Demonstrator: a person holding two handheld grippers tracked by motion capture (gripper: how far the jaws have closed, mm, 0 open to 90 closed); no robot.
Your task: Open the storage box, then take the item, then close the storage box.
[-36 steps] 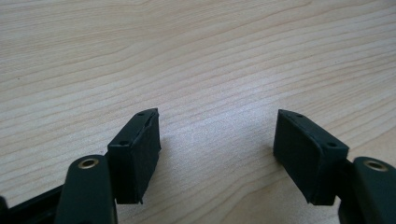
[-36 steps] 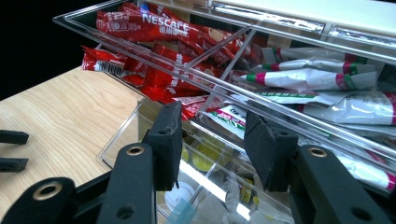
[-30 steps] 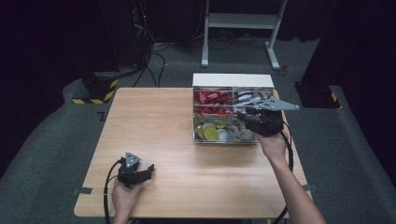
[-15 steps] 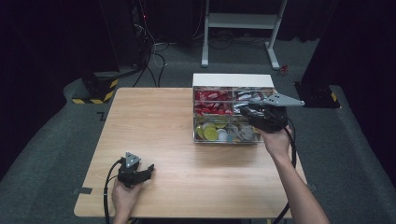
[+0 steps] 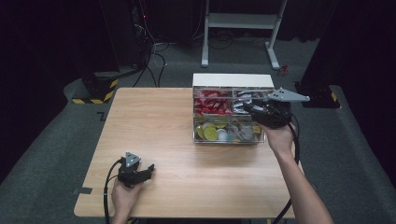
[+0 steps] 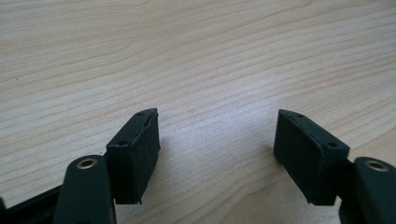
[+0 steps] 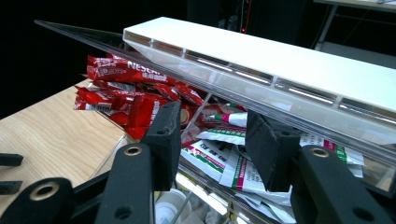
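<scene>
- Two grippers are in my view from above: the left gripper (image 5: 148, 169) rests low on the wooden table (image 5: 154, 121) near its front left corner, and the right gripper (image 5: 250, 105) is up over the clear box (image 5: 229, 138) at the far right side of the table.
- My left gripper's own camera shows its jaws spread wide with only bare wood grain between them; it is released and grasps nothing.
- My right gripper's camera shows its jaws parted with a gap between them, nothing pinched, held just above the box's compartments.
- I see the box split into compartments: red packets (image 7: 126, 88) fill the far left one, white and green packets (image 7: 224, 158) lie in the one beside it, just under my right jaws.
- From above, the nearer compartments hold yellow round pieces (image 5: 208, 132) and greyish items I cannot make out.
- I see the box's white lid (image 7: 280, 60) standing open at the back edge.
</scene>
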